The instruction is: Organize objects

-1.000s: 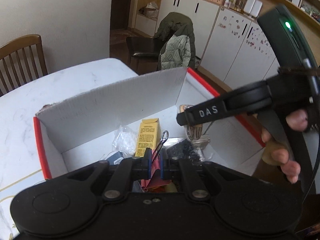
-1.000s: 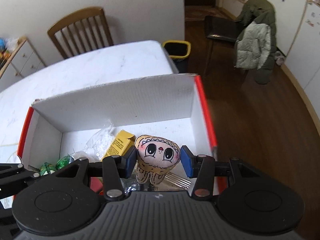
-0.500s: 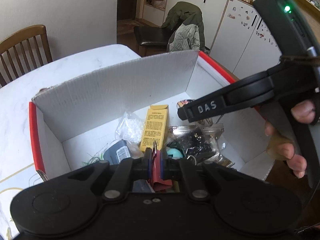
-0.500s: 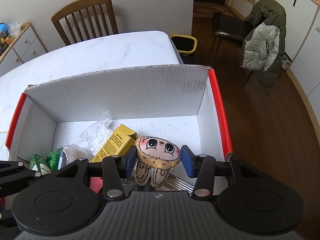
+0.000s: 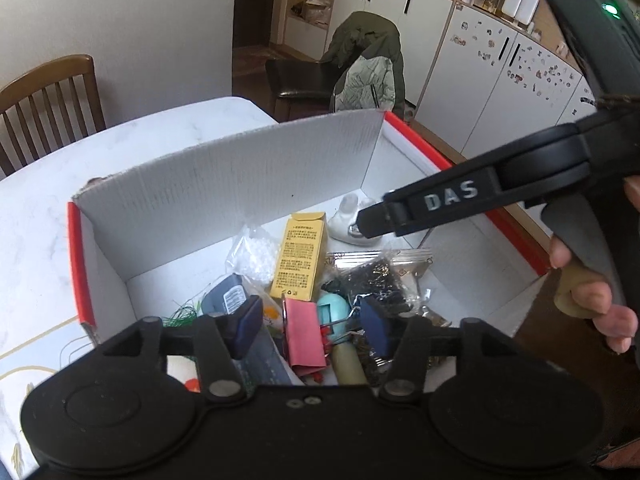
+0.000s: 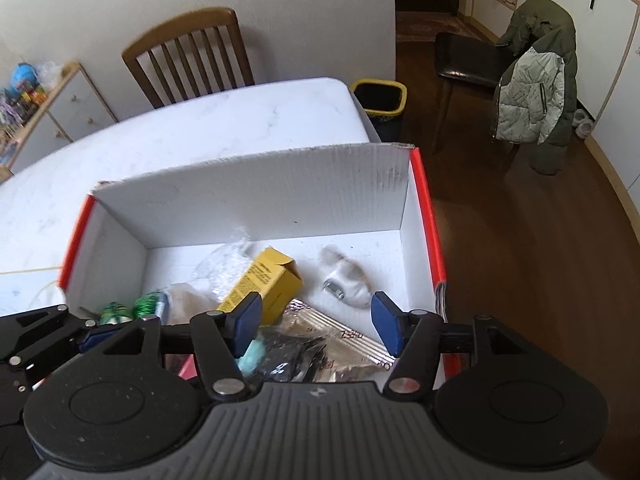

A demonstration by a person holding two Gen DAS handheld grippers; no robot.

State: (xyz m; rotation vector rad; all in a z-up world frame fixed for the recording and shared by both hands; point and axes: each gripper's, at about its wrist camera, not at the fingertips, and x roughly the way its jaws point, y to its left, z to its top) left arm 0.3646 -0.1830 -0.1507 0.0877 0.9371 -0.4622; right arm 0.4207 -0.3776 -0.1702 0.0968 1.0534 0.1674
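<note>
Hovering over a white cardboard box (image 6: 256,196) w/ red edges, both tongs are spread wide and hold nothing. Left tongs (image 5: 310,326) sit above the near-left part of the box; right tongs (image 6: 316,322) above its near-right part. In the left wrist view the right tool's black arm, marked "DAS", crosses the frame from the right, w/ a hand (image 5: 592,284) wrapped on its grip.

Box stands on a white marbled surface (image 6: 200,128), near that surface's right end. Inside, approx. centre: a yellow carton (image 5: 301,254) lying flat, a clear bag of white bits (image 5: 254,250) just left of it. A small white plush toy (image 6: 346,280) lies face-down on the box floor to the carton's right, apart from both tongs. Nearer the cameras: a pink-red pouch (image 5: 304,336) right under the left tongs, a teal item (image 5: 332,308) beside it, a dark crinkly packet (image 5: 372,280) and a silvery foil pack (image 6: 344,334). Green-wrapped bits (image 6: 128,308) rest at the box's left side.

Beyond the surface: a wooden chair (image 6: 188,56), a yellow-rimmed bin (image 6: 380,98), a jacket (image 6: 536,84) draped on a dark chair.
</note>
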